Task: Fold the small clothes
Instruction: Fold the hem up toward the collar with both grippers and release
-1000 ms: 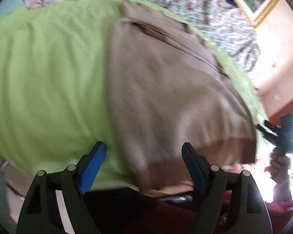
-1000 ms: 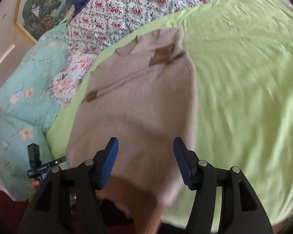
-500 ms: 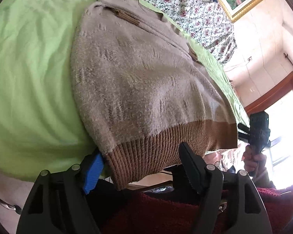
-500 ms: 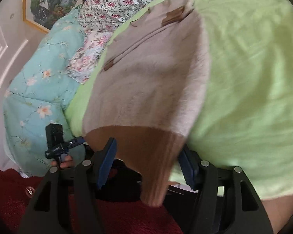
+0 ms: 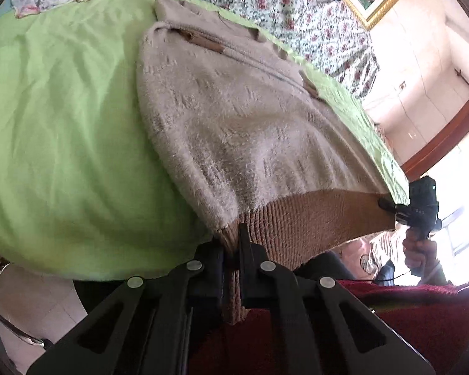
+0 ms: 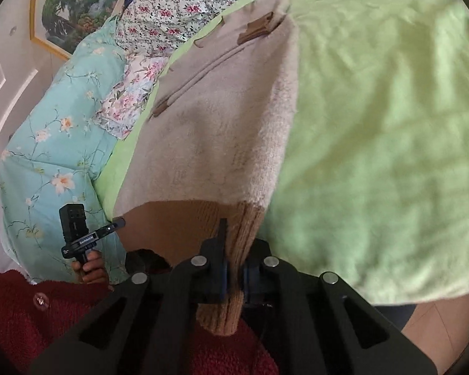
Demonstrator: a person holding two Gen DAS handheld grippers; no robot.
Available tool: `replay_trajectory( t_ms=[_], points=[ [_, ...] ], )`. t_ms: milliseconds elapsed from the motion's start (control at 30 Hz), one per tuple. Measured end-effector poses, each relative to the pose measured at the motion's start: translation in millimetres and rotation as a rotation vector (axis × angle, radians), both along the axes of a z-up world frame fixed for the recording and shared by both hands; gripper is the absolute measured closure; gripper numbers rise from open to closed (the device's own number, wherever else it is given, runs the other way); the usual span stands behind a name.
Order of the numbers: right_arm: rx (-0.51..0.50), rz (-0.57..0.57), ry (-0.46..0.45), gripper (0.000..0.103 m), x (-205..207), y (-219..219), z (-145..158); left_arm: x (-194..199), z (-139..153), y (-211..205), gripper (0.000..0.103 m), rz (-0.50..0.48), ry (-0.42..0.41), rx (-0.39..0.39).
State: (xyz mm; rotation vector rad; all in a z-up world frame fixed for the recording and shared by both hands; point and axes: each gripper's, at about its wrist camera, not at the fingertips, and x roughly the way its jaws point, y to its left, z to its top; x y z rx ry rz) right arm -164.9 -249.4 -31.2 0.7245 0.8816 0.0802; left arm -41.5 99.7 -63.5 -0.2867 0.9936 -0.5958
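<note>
The left gripper (image 5: 233, 243) has its jaws clamped on the brown ribbed hem (image 5: 309, 218) of the sweater (image 5: 234, 118), pinching it at one bottom corner so that a strip of ribbing runs down between the fingers and hangs out behind them. The right gripper (image 6: 233, 250) is clamped the same way on the hem (image 6: 184, 228) at the other bottom corner, with a fold of ribbing bunched between its jaws and a tongue of it falling below them. The sweater (image 6: 222, 118), beige and fuzzy, stretches away ahead of both pairs of jaws, lying flat on the green sheet (image 5: 65, 131), with its neckline and brown trim at the far end. In the left view the sheet spreads to the left of the jaws and the other gripper shows far to the right at the hem's end; in the right view the sheet (image 6: 384, 131) spreads to the right of the jaws and the other gripper shows to the left beside the hem. Beyond the sweater's far end lie floral bedding (image 6: 172, 6) and, to the left of the right jaws, a teal quilt (image 6: 53, 143). A framed picture (image 6: 65, 9) hangs on the wall past the bedding.
</note>
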Motion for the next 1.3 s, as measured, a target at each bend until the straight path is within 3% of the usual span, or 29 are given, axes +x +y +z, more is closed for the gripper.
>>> replay_trajectory(
  t_ms=[100, 233, 467, 633, 800, 1000, 1067, 1300],
  points=[
    [0.032, 0.010, -0.070, 0.096, -3, 3, 12, -6, 16, 8, 0.098, 0.029, -0.040, -0.073],
    [0.010, 0.014, -0.039, 0.096, -3, 2, 13, -5, 25, 12, 0.098, 0.056, -0.048, -0.084],
    [0.093, -0.024, -0.225, 0.096, 4, -10, 49, 6, 88, 18, 0.098, 0.087, -0.212, -0.137],
    [0.049, -0.054, -0.346, 0.096, 45, -25, 96, 49, 141, 18, 0.098, 0.127, -0.353, -0.188],
    [-0.038, -0.116, -0.389, 0.096, 111, -57, 121, 123, 170, -1, 0.098, 0.193, -0.409, -0.178],
    [-0.097, -0.156, -0.327, 0.096, 211, -102, 121, 225, 167, -15, 0.098, 0.252, -0.352, -0.106],
    [-0.133, -0.169, -0.287, 0.096, 246, -112, 116, 263, 157, -19, 0.098, 0.272, -0.316, -0.081],
    [-0.112, -0.223, -0.195, 0.096, 331, -152, 90, 354, 114, -32, 0.098, 0.309, -0.222, -0.020]
  ],
)
